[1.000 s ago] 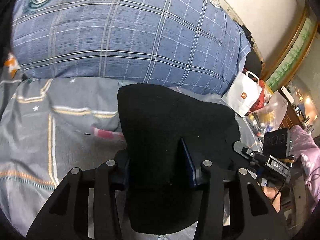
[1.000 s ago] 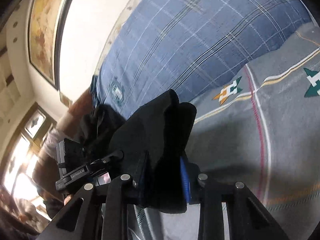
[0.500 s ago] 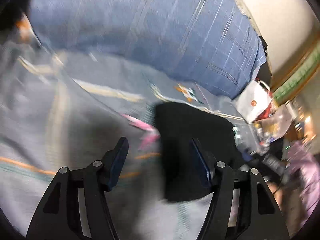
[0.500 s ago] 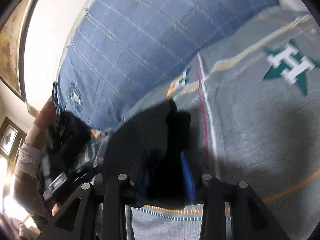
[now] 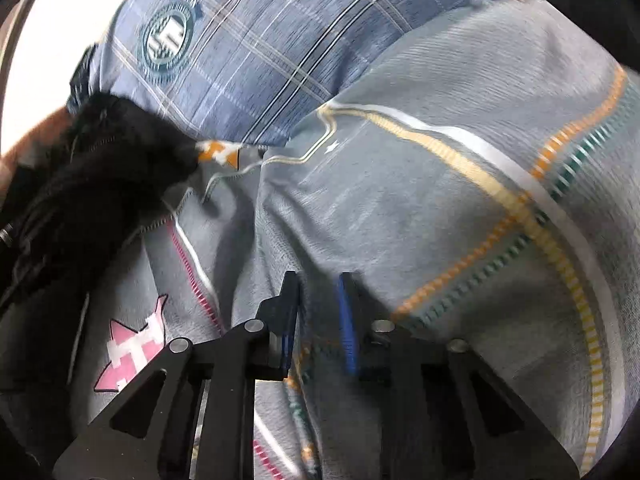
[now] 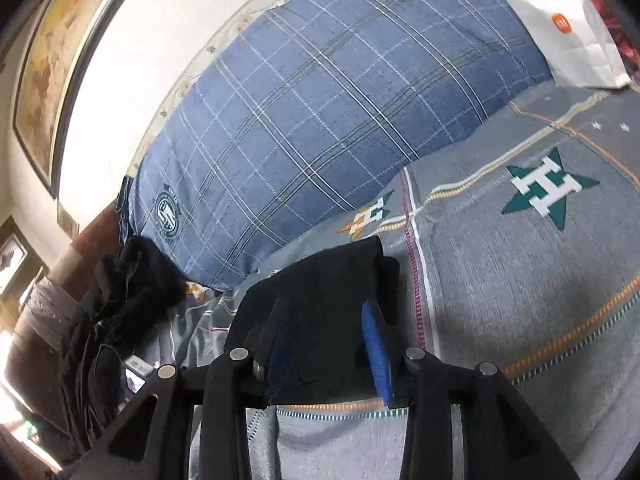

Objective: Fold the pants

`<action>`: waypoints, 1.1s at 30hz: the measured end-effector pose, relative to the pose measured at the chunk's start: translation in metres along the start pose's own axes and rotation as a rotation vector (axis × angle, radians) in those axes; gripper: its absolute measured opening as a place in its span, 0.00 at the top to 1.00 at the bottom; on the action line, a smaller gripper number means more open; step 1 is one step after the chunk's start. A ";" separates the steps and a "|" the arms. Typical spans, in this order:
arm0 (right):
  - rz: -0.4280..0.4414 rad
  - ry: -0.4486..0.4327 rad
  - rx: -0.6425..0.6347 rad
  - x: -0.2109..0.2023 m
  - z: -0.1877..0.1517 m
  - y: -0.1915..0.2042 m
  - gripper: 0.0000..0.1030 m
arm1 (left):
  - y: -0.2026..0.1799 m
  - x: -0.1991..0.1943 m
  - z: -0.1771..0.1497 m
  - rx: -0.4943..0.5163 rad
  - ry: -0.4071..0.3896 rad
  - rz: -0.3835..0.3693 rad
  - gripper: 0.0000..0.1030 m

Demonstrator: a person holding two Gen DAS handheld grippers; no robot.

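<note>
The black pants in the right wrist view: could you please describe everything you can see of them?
The black pants look like plain, matte, soft cloth, folded into a compact, roughly rectangular bundle with a thicker layered edge on the right. They lie flat on the grey patterned bedspread, just below the blue plaid pillow. The right gripper sits over their near edge with its fingers apart; whether the fingers touch the cloth cannot be told. No pockets, waistband or label show.
</note>
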State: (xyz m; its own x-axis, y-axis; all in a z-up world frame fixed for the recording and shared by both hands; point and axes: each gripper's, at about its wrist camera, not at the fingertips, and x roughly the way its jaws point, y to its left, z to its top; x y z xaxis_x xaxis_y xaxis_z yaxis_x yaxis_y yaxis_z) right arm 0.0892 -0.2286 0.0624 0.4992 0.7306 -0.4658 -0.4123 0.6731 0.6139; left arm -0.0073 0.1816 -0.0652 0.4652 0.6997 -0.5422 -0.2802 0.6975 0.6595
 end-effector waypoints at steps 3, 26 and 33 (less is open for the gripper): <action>-0.007 -0.012 0.022 0.003 0.001 -0.003 0.66 | -0.020 -0.008 0.000 0.065 -0.040 0.116 1.00; 0.007 -0.063 0.361 -0.002 -0.011 -0.049 0.66 | 0.029 -0.012 -0.095 0.196 0.055 0.569 0.95; -0.013 -0.084 0.291 -0.020 -0.004 -0.047 0.66 | 0.051 -0.011 -0.094 0.218 0.067 0.659 0.99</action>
State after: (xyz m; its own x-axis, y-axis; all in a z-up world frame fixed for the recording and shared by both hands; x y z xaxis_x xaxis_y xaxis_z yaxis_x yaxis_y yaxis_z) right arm 0.0955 -0.2742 0.0406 0.5692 0.7021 -0.4278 -0.1763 0.6125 0.7706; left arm -0.1058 0.2246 -0.0748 0.2018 0.9792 -0.0190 -0.3080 0.0818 0.9479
